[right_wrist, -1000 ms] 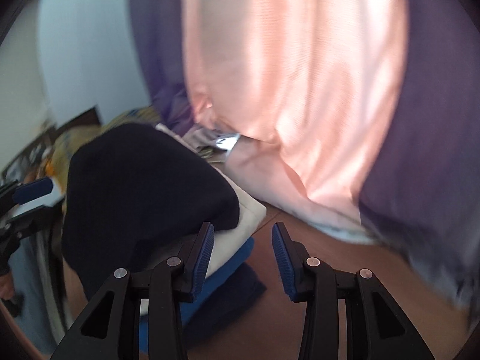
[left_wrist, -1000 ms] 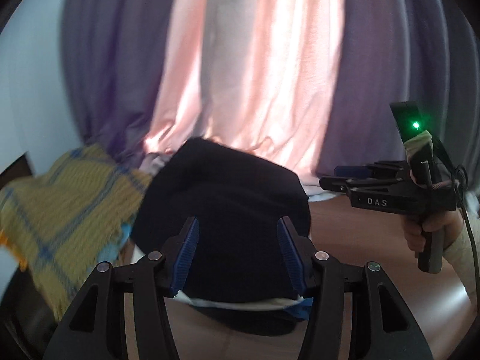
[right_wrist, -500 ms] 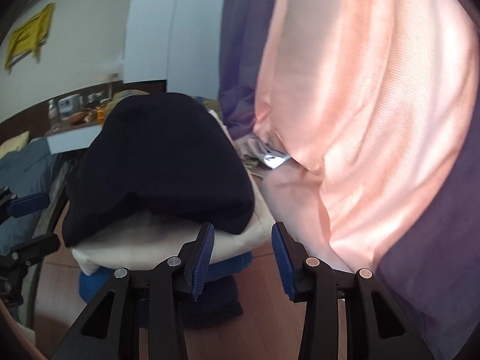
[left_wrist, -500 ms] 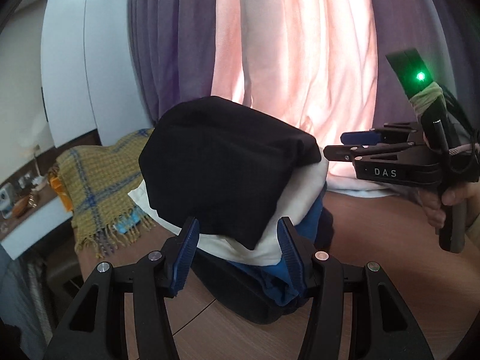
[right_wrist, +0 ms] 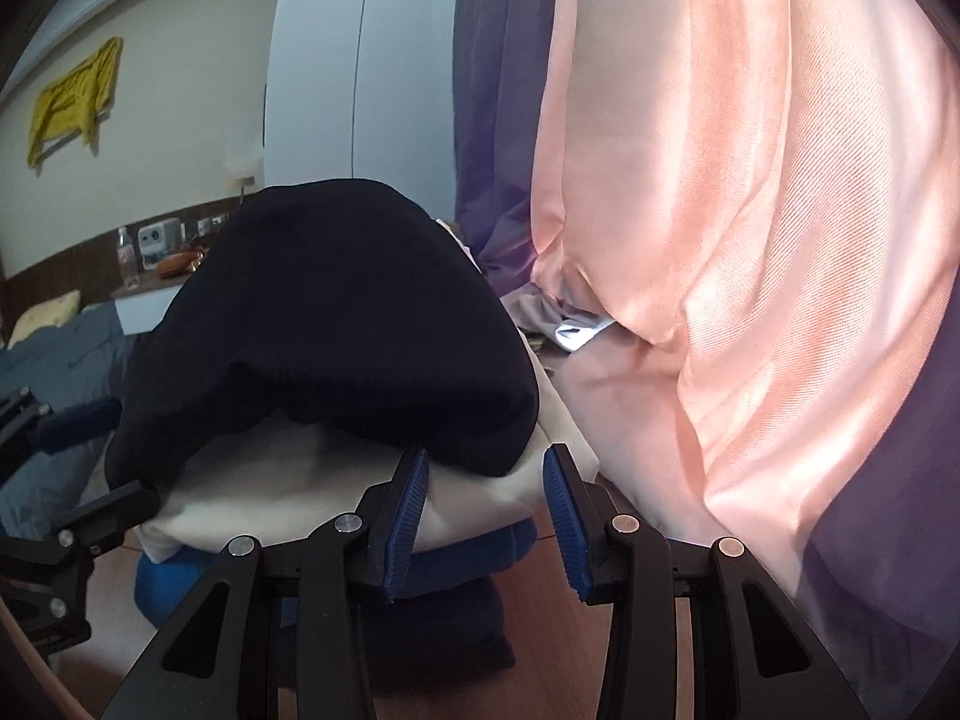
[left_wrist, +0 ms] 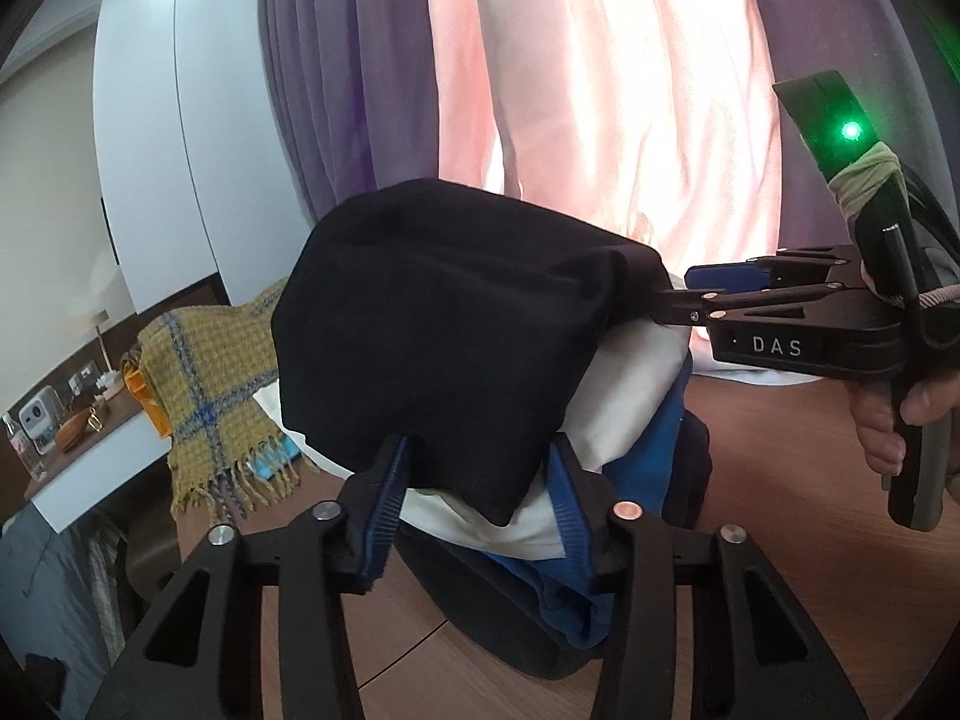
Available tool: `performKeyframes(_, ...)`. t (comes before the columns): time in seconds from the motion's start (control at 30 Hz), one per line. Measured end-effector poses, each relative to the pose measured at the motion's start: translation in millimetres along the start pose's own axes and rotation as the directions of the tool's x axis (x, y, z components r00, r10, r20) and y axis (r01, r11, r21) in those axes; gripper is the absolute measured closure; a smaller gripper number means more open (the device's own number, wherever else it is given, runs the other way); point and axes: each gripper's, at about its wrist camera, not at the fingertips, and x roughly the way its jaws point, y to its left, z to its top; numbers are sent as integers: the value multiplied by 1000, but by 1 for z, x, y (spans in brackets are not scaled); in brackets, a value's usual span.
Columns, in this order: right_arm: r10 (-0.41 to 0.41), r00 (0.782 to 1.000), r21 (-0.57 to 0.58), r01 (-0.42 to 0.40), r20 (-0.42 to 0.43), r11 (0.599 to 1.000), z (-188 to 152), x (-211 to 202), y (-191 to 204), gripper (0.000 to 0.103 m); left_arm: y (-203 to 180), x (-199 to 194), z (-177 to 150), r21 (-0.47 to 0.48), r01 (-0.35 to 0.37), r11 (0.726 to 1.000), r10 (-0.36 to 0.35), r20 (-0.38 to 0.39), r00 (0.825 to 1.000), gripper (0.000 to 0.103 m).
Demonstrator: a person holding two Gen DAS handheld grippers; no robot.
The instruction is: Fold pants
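Observation:
Folded black pants [left_wrist: 456,324] [right_wrist: 348,324] lie on top of a stack: a cream garment [left_wrist: 636,384], a blue one [left_wrist: 660,450] and a dark one [left_wrist: 492,612] beneath. My left gripper [left_wrist: 477,480] is at the near corner of the stack. Its jaws are closing, with the hanging corner of the pants and the cream layer between them; the cloth does not look squeezed. At the stack's right side, my right gripper [right_wrist: 486,480] [left_wrist: 690,294] stands open around the edge of the pants and the cream garment [right_wrist: 288,492].
The stack rests on a brown wooden table [left_wrist: 780,468]. A yellow plaid blanket [left_wrist: 204,372] hangs at the left. Pink [right_wrist: 720,240] and purple curtains hang close behind. A person's hand [left_wrist: 888,420] holds the right gripper's handle.
Both grippers have sunk and come up to the stack. The left jaws have narrowed around the pants' corner. The right gripper's tips now reach the stack's right edge.

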Motion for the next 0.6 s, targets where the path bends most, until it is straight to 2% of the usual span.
performKeyframes(0.03, 3, 1000, 5, -3, -1, 1000, 0, 3, -1, 62, 0, 1, 0, -1, 6, 1000, -6, -2, 1000, 63)
performKeyframes(0.1, 12, 1000, 12, -12, 2, 1000, 1, 6, -3, 62, 1, 3, 0, -1, 14, 1000, -14, -3, 1000, 79)
performKeyframes(0.17, 17, 1000, 17, -17, 4, 1000, 2, 8, -3, 62, 3, 4, -1, -1, 22, 1000, -22, -3, 1000, 90)
performKeyframes(0.2, 26, 1000, 25, -26, 1, 999, 2, 10, -4, 62, 4, 4, 0, 2, 20, 1000, -20, 1, 1000, 92)
performKeyframes(0.33, 50, 999, 58, -49, -9, 997, 5, 17, -9, 62, 10, 0, 4, -14, 6, 1000, -6, 3, 1000, 93)
performKeyframes(0.4, 60, 998, 83, -59, -13, 995, 5, 19, -14, 76, 15, -4, 8, -27, -3, 1000, 3, -2, 1000, 94)
performKeyframes(0.43, 66, 998, 93, -64, -17, 994, 6, 19, -16, 91, 15, -5, 9, -25, -5, 1000, 5, -6, 1000, 94)
performKeyframes(0.5, 78, 997, 103, -75, -24, 992, 6, 17, -18, 93, 16, -7, 11, -20, -7, 1000, 7, -15, 1000, 94)
performKeyframes(0.53, 62, 998, 88, -61, -17, 994, 7, 14, -18, 93, 17, -8, 11, -22, -6, 1000, 6, -24, 1000, 94)
performKeyframes(0.6, -26, 1000, -18, 25, -8, 1000, 9, 8, -9, 93, 16, -8, 10, -15, 0, 1000, 0, -40, 999, 94)
